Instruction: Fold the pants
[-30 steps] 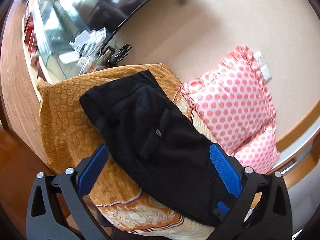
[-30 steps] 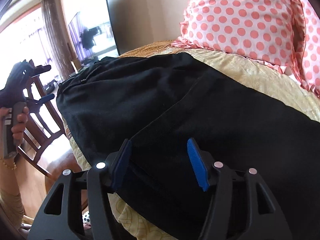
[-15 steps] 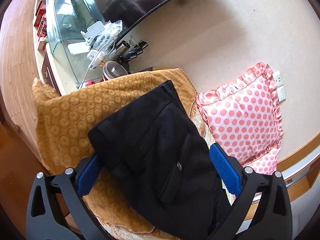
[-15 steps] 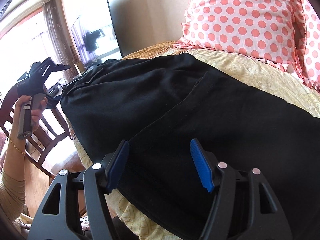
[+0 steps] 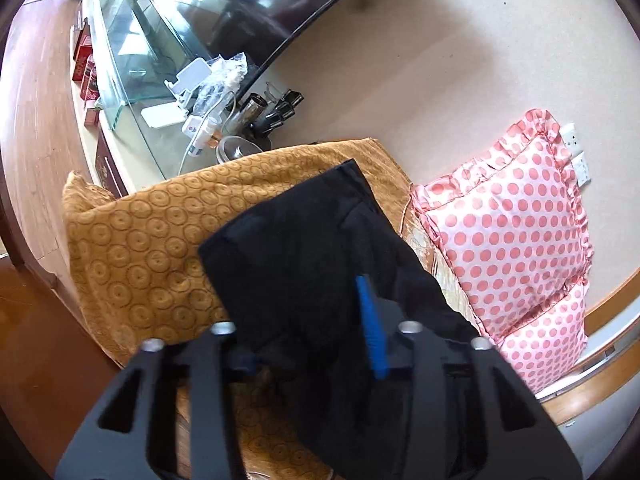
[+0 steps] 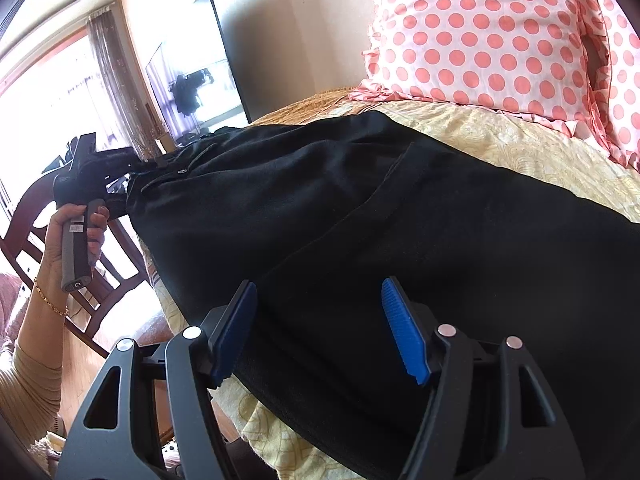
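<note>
**Left jaws close on the waistband end**

Left wrist view: the jaws of the left gripper [image 5: 316, 344], wide apart half a second ago, have narrowed and now pinch an edge of the black pants [image 5: 316, 248]. The pants lie lengthwise on the bed [image 5: 136, 240], their far end toward the wall, a spotted pillow [image 5: 508, 240] alongside. I judge a fold can now begin from this end.

Right wrist view: the right gripper [image 6: 320, 328] sits with jaws apart over the pants' near edge, clamping nothing. Only this view shows the left gripper held in the hand [image 6: 76, 232], lifting the buttoned waistband at the bed's far corner.
</note>
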`<action>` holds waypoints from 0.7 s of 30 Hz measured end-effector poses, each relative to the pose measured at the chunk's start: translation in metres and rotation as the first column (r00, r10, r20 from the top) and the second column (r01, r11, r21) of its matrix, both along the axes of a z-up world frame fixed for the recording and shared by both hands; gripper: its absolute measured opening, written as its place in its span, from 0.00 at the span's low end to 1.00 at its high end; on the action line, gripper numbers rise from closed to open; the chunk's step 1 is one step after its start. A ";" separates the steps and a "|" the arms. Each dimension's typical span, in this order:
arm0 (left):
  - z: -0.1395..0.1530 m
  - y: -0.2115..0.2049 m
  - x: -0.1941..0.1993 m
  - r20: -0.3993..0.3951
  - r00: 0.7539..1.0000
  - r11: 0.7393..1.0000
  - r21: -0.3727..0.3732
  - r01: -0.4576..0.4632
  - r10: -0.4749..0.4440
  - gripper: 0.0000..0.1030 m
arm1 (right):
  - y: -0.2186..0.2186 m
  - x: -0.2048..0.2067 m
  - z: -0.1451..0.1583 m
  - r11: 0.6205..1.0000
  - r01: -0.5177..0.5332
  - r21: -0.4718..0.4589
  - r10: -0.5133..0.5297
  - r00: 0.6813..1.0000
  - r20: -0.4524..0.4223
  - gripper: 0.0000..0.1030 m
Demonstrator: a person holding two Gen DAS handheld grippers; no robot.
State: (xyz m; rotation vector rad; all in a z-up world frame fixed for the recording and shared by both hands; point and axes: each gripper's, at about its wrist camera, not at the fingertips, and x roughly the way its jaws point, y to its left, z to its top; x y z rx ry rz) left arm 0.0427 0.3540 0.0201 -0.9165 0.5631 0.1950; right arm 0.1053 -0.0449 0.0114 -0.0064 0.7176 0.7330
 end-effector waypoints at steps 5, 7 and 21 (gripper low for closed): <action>0.013 -0.014 0.002 0.010 1.000 0.995 0.094 -0.015 0.014 0.19 | -0.011 -0.001 0.002 0.999 0.014 0.031 -0.014 1.000 -0.009 0.65; 0.026 -0.024 0.002 0.040 0.999 0.990 0.141 -0.001 -0.004 0.18 | -0.019 -0.002 0.004 0.998 0.028 0.048 -0.028 1.000 -0.010 0.65; 0.148 -0.221 0.032 0.211 0.847 0.835 0.396 0.383 -0.488 0.17 | -0.134 -0.034 0.024 0.958 0.240 0.160 -0.245 0.969 0.015 0.86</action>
